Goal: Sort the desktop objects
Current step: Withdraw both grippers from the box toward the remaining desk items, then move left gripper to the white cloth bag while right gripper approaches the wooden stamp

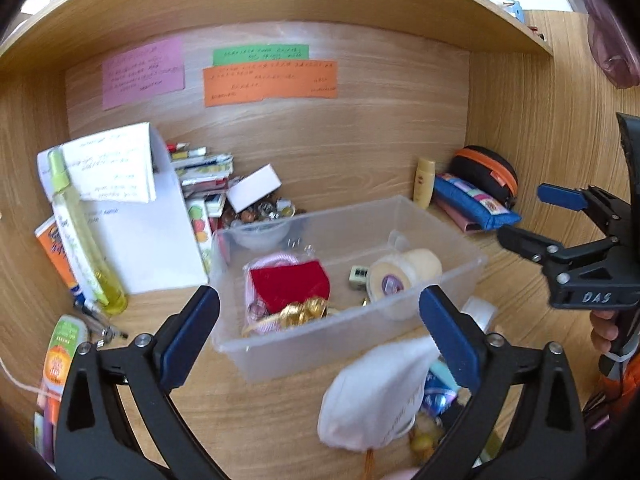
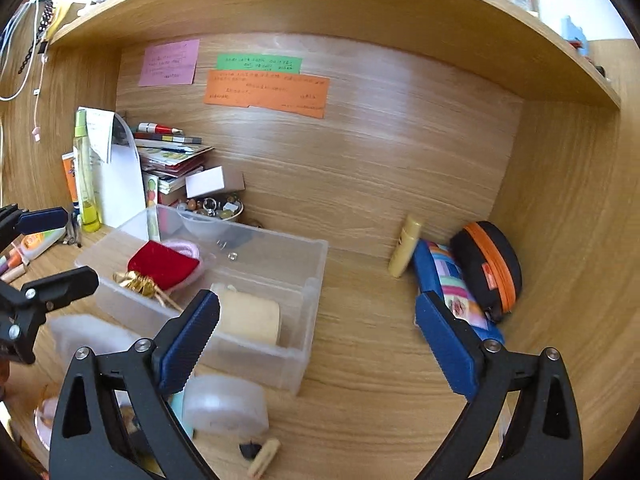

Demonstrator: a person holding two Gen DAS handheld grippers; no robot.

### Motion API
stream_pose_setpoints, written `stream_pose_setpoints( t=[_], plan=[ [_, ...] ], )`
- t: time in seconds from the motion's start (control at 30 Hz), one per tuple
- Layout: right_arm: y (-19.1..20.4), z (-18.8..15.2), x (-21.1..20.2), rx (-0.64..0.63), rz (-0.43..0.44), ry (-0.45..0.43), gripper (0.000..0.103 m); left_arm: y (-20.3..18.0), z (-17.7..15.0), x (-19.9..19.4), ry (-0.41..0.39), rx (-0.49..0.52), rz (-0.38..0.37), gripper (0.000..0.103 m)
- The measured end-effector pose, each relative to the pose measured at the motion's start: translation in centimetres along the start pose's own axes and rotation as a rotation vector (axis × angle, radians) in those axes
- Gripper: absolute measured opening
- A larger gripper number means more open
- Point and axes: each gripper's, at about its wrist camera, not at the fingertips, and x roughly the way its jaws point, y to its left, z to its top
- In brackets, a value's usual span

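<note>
We see a wooden desk with a clear plastic bin sitting in the middle of it. Inside the bin lie a red pouch, some shiny gold pieces, a roll of tan tape and a little pale cube.

Our left gripper is wide apart and holds nothing. It hangs in front of the near wall of the bin, so we look between its blue pads into the bin. A white cloth bag lies on the desk just below, near the right pad, on our side of the bin. We cannot tell if the pad touches it.

Our right gripper is wide apart too, with nothing in it. It hangs by the bin's near right corner. Its left pad sits in front of the tan tape, and its right pad sits in front of a blue pencil case. A see-through tape roll lies on the desk just below the left pad, outside the bin. A small wooden peg lies near it.

A black case with an orange zip rests beside the pencil case, and a yellow bottle leans on the back wall. A stack of books and a tall green spray bottle stand at the left. Three coloured notes stick on the back wall.
</note>
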Motion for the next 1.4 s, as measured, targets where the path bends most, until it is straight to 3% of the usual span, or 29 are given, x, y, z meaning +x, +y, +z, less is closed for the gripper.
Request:
stream_pose_setpoints(
  t=[0.27,0.53,0.93,1.13,1.3,1.4],
  plan=[
    [-0.7,-2.8,-1.0,0.044,0.023,0.061,0.099,0.6,-3.1,-1.4,0.05,0.014,0.033,0.101],
    [-0.9,-5.9,-1.1,0.0,0.002,0.15,0.099,0.3,-5.5,-0.4,0.137,0.036,0.014,0.101],
    [-0.5,-8.6,1.3,0.027,0.106,0.302,0.099,-1.0,-6.3,3.5,0.308,0.049,-0.1,0.101],
    [-0.4,-8.6,1.2,0.001,0.13,0.298,0.099,-1.5,-6.2,5.1,0.344,0.069,-0.113,0.101],
    [-0.5,-8.3,1.8,0.005,0.181,0.336,0.088,-1.6,-5.8,5.9,0.342,0.067,-0.129,0.101],
    [-0.6,-8.2,2.4,-0.002,0.196,0.372,0.068,-1.7,-5.6,6.0,0.34,0.065,-0.136,0.101]
  ],
)
